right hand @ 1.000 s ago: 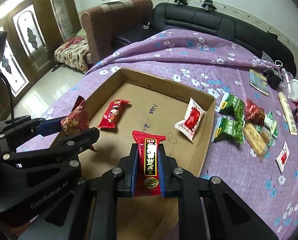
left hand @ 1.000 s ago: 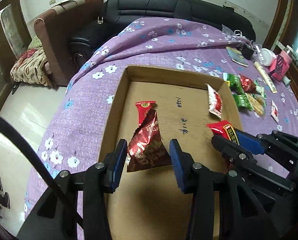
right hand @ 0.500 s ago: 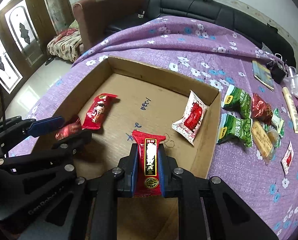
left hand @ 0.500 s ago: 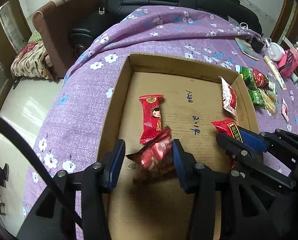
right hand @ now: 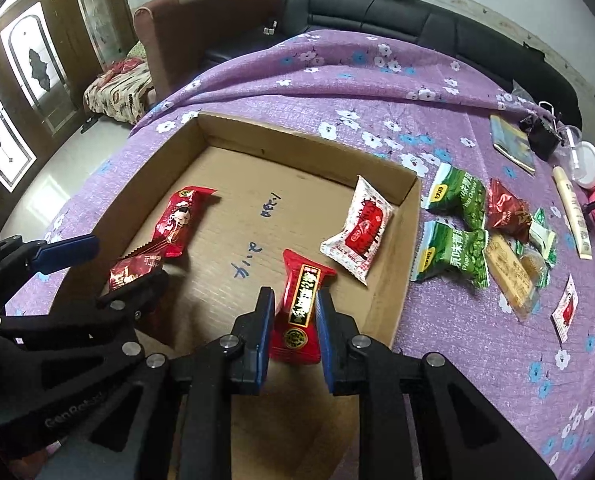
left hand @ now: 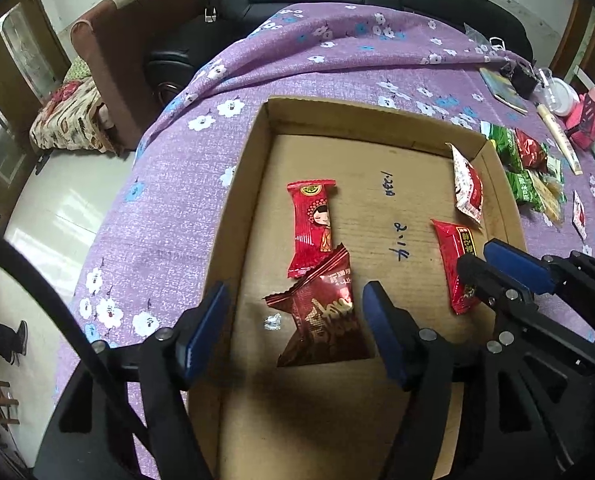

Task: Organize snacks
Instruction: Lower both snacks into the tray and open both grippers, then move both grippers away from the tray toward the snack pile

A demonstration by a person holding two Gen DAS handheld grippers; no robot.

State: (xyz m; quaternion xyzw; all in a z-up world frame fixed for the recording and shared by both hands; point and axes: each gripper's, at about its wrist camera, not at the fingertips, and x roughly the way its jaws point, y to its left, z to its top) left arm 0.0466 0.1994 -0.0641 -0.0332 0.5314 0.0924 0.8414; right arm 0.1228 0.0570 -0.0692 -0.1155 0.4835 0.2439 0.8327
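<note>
1. The cardboard box (left hand: 253, 168) sits open on a desk covered with a purple floral cloth (left hand: 169, 208); every place below is told from this box.
2. The left gripper (left hand: 297, 320) hangs over the box's near left part. Its jaws have just been opening and now stand wide apart, with a dark red pouch (left hand: 325, 320) lying on the box floor between them, clear of both pads.
3. A red bar (left hand: 311, 228) with a cartoon face lies flat on the floor, its near end just by the pouch's tip.
4. The right gripper (right hand: 293, 320) is over the box's near right part, clamped on a red packet (right hand: 299, 304) that stands upright between its pads.
5. A white-and-red sachet (right hand: 359, 228) leans against the box's right wall, inside.
6. Outside the right wall, on the cloth, lie two green packs (right hand: 457, 224), a dark red pack (right hand: 507, 210), a tan wafer pack (right hand: 511, 276) and a small white sachet (right hand: 565, 308).
</note>
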